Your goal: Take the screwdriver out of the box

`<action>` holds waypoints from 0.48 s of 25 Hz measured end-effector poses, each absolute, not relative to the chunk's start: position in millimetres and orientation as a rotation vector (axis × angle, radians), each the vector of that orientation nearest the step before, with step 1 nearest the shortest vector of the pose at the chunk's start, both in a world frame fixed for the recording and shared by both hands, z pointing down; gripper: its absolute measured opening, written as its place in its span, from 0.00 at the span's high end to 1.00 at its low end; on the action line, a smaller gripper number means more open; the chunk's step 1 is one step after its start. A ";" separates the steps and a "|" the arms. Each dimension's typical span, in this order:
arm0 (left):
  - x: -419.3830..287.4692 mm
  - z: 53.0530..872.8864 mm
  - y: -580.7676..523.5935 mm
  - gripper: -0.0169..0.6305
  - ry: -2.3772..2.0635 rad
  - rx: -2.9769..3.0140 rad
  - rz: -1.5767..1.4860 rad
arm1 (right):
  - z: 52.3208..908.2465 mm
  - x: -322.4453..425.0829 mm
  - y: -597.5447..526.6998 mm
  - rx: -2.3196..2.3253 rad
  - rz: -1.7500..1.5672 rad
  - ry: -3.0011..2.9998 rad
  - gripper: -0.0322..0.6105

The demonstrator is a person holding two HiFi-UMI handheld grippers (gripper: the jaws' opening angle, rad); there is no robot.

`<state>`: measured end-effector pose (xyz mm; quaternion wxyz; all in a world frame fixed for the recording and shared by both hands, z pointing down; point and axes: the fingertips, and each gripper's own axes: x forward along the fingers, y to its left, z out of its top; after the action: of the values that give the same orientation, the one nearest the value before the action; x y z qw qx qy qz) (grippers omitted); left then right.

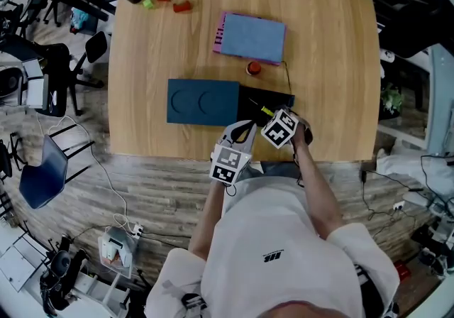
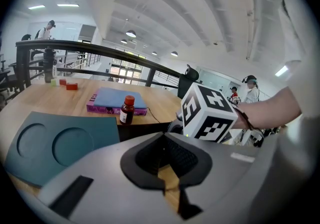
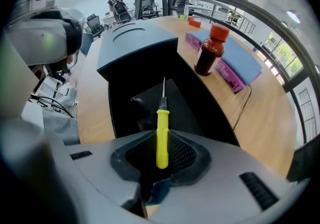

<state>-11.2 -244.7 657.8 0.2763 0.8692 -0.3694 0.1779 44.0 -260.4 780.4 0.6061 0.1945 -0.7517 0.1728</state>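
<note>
The lid [image 1: 202,101] lies near the counter's [image 1: 333,61] front edge, touching the open box [image 1: 250,99] on its left side. My left claw [image 2: 169,168] hovers there, jaws slightly apart and empty. The screwdriver [image 3: 162,135] lies inside the box, its yellow handle between my right claw's [image 3: 159,173] closing jaws, not yet pinched.

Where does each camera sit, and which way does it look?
Head view: on the person's head, looking steeply down at table, box, both arms, left gripper and right gripper.
Left gripper view: on the left gripper, looking across the table at bottle and book; its jaws and the right arm show.
Right gripper view: on the right gripper, looking down into the box; its closing jaws flank the screwdriver.
Shared: both gripper views see the bottle.
</note>
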 end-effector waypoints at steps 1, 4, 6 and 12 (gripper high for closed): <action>-12.1 657.2 -245.2 0.95 -0.994 2.337 0.479 | 779.1 44.1 -260.2 0.451 0.408 -1.748 0.86; -15.5 655.3 -245.8 0.95 -0.998 2.339 0.479 | 773.6 43.2 -259.1 0.451 0.442 -1.790 0.86; -17.7 654.3 -246.1 0.95 -1.000 2.343 0.481 | 769.3 41.9 -258.1 0.450 0.460 -1.818 0.86; -22.2 649.1 -249.3 0.95 -1.000 2.366 0.487 | 752.0 40.4 -258.6 0.506 0.483 -1.886 0.86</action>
<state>-22.2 -249.3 649.1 0.2606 0.8738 -0.3692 0.1797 40.4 -258.6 752.0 0.5355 0.2126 -0.7918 0.2027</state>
